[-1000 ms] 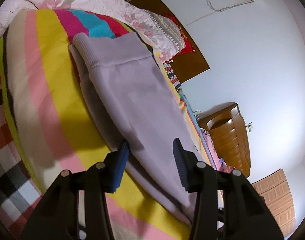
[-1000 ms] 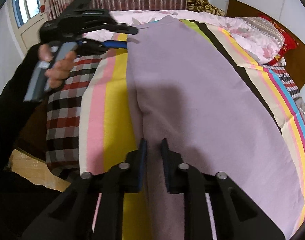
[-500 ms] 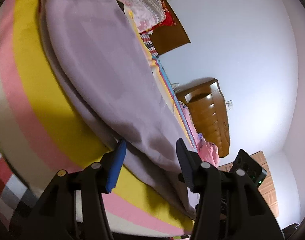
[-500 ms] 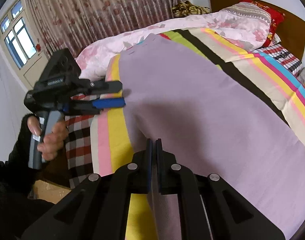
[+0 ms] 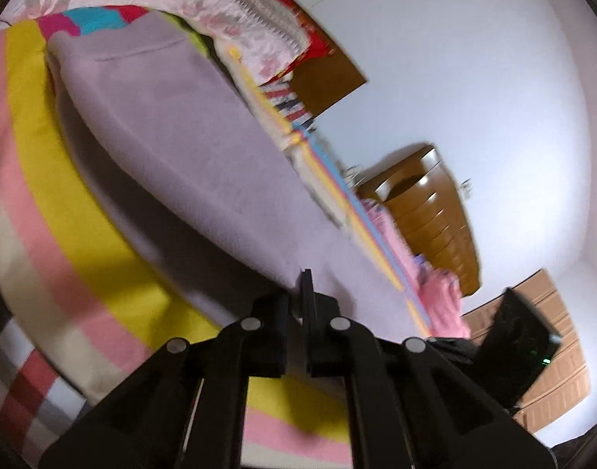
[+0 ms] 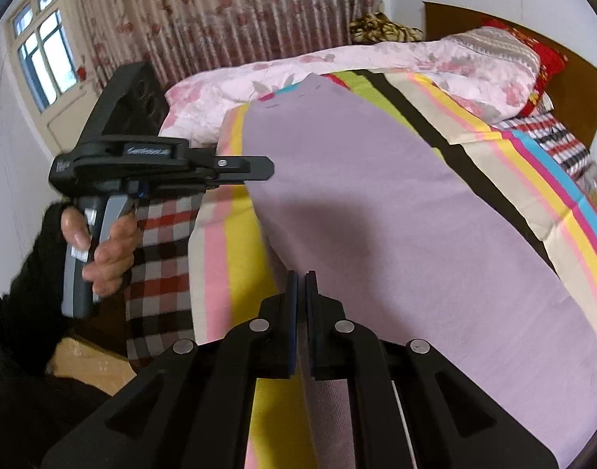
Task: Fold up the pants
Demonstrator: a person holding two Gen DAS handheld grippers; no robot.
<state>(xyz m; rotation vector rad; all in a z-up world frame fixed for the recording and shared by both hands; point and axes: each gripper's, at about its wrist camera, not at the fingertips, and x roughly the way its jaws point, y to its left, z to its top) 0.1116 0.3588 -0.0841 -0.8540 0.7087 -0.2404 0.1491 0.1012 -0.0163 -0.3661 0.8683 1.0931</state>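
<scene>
Lilac pants point(image 6: 376, 203) lie flat along a striped bedspread point(image 6: 235, 258). My right gripper point(image 6: 301, 285) is shut on their near left edge, and fabric runs down between its fingers. Further up the same edge is my left gripper point(image 6: 259, 168), held by a person's hand point(image 6: 103, 242). In the left wrist view the left gripper point(image 5: 306, 285) has its jaws closing tight on the edge of the pants point(image 5: 189, 148), with the cloth lifted a little off the bedspread point(image 5: 63, 203). That view is blurred.
A pink floral quilt point(image 6: 376, 62) and pillows lie at the bed's head against a wooden headboard point(image 6: 572, 90). A checked cloth point(image 6: 161, 265) hangs over the bed's left side. A wooden dresser point(image 5: 427, 215) stands by the wall. Curtains point(image 6: 220, 11) cover the far wall.
The left gripper's jaws, wide apart around the pants' edge before, have come together on it. The right gripper stays shut on the fabric and has risen slightly.
</scene>
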